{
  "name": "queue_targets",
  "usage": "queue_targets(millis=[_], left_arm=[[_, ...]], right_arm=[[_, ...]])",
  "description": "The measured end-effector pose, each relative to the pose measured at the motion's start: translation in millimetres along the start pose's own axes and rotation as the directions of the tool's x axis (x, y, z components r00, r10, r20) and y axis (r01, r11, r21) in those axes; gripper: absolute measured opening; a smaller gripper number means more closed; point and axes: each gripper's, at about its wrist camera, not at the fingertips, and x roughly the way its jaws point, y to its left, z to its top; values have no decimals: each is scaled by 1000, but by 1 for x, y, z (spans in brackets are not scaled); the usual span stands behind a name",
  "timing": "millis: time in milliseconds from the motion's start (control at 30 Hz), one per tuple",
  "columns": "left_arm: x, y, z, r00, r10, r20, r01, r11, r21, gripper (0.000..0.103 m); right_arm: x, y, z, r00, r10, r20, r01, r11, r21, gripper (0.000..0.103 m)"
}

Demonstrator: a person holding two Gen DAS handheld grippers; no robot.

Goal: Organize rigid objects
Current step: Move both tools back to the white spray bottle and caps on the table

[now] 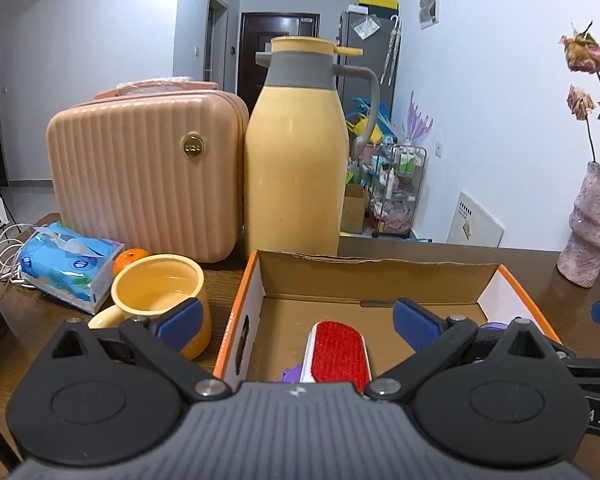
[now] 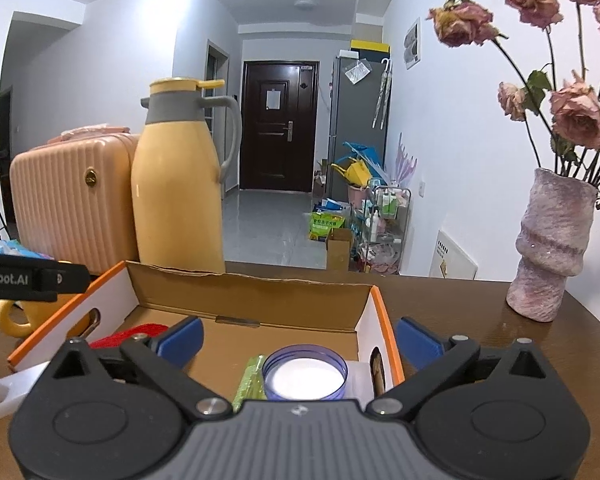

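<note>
Cardboard walls with orange rims frame the shallow box that both grippers look into from its near side. The left gripper has its jaws spread wide and holds nothing; just below and ahead of them lies the red-faced lint brush, its long axis running near to far, roughly in line with the fingers. In the right wrist view the brush's white handle pokes out over the near left rim. The right gripper is likewise wide open and empty, over a round clear jar with a white lid and a green packet touching its left side, in the box's near right corner. By my reading the left hand is nearer the brush, the right nearer the jar.

A yellow mug stands just left of the box on the dark wooden table; a thermos jug and pink case stand behind, a vase far right. Beyond is a hallway with a dark door.
</note>
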Motion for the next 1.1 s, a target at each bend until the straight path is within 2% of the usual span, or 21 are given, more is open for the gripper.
queue_targets(millis=[367, 1100], left_arm=[[-41, 1, -22, 999, -17, 42, 16, 1000, 21, 103], [-129, 10, -56, 997, -44, 67, 42, 999, 29, 103]], right_arm=[[-39, -1, -12, 1000, 8, 19, -8, 1000, 10, 103], [-123, -3, -43, 999, -7, 37, 7, 1000, 3, 103]])
